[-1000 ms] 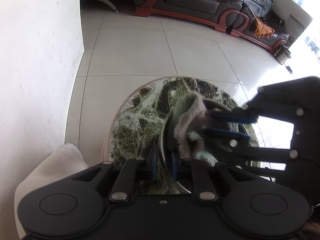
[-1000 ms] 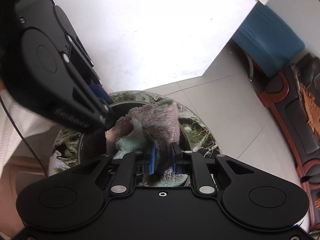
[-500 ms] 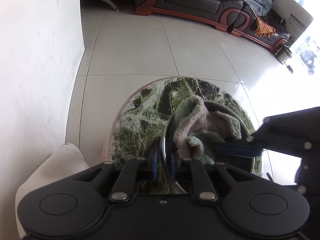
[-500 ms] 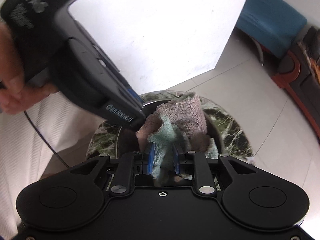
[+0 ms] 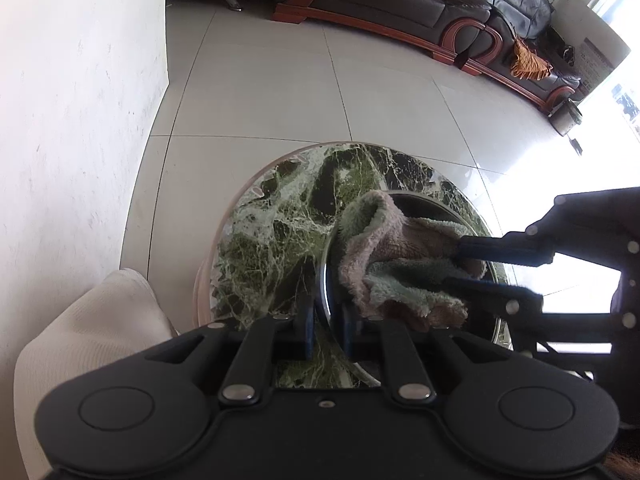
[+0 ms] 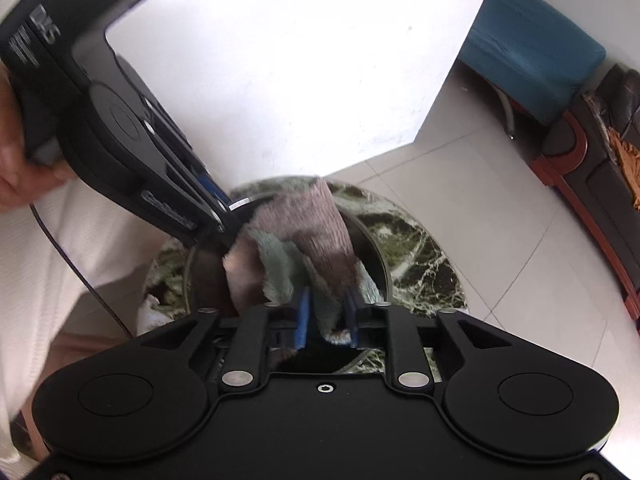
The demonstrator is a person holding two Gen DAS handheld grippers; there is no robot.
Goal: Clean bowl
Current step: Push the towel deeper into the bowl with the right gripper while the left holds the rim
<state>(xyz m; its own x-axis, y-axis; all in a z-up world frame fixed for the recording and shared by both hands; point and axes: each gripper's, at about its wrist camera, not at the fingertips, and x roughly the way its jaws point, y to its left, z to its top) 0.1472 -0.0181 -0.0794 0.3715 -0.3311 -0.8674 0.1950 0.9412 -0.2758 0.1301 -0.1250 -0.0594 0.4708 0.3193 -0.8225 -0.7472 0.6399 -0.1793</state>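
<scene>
My left wrist view alone shows the sofa [image 5: 420,4]; my right wrist view alone shows my hand [image 6: 16,152] on the left handle. My left gripper [image 5: 326,320], pitched steeply down, is clamped on the rim of the metal bowl [image 5: 436,204] on the round marble worktop [image 5: 280,220]. My right gripper [image 6: 326,316], jaws just widened, grips the towel [image 6: 304,232] inside the bowl.

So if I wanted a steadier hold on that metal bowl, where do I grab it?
Pinch the thin upright rim of the shiny metal bowl on the near side, one jaw inside, one outside, as the left gripper does; the pink-green fluffy cloth fills the middle.
</scene>
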